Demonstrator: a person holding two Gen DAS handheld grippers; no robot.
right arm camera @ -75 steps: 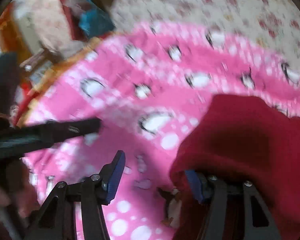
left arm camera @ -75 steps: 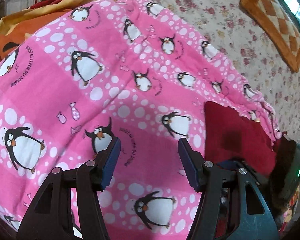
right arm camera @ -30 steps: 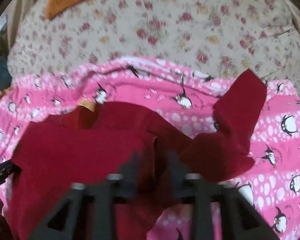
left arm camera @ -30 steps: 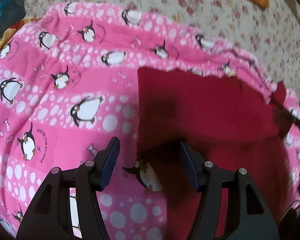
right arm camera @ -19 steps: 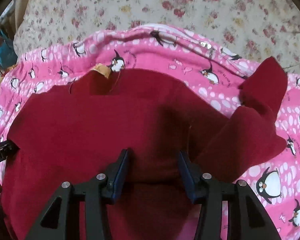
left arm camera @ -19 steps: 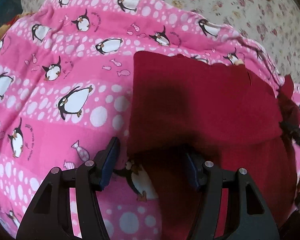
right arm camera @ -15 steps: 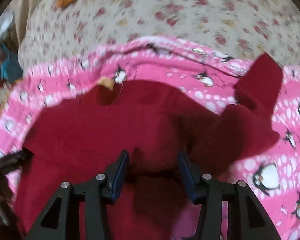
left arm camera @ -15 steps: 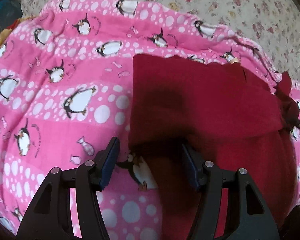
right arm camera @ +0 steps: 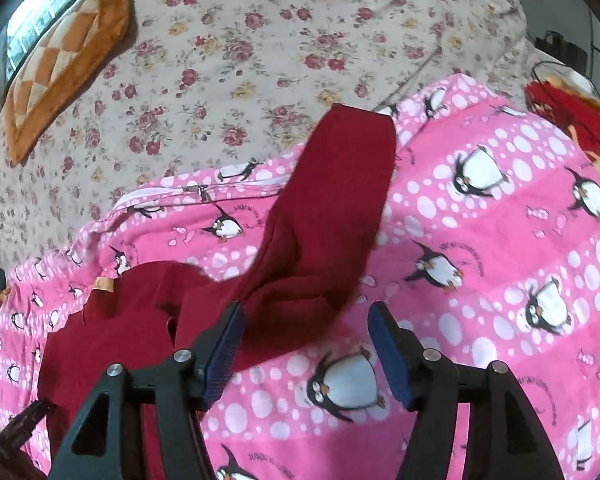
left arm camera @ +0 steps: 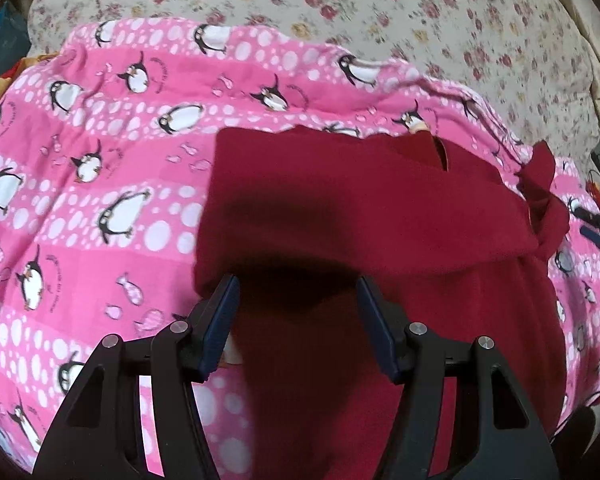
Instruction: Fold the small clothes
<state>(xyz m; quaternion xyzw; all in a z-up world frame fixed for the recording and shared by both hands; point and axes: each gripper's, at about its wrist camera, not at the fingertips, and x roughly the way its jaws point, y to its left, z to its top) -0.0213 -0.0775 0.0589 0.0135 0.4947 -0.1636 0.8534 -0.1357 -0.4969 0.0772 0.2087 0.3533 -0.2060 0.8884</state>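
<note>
Matt red knit garment (left arm camera: 360, 216) on soft printed pink cloth (left arm camera: 100, 184).

The small garment (left arm camera: 364, 208) is plain dark red with no print. It lies on a bright pink blanket (left arm camera: 100, 184) banded in lighter and deeper pink, scattered with white dots, black-and-white penguins and small pale fish. Toward twelve o'clock the bedsheet (right arm camera: 260, 40) is cream with red and yellow roses, and at ten o'clock in the right wrist view sits an orange-and-cream checked cushion (right arm camera: 68, 52).
</note>
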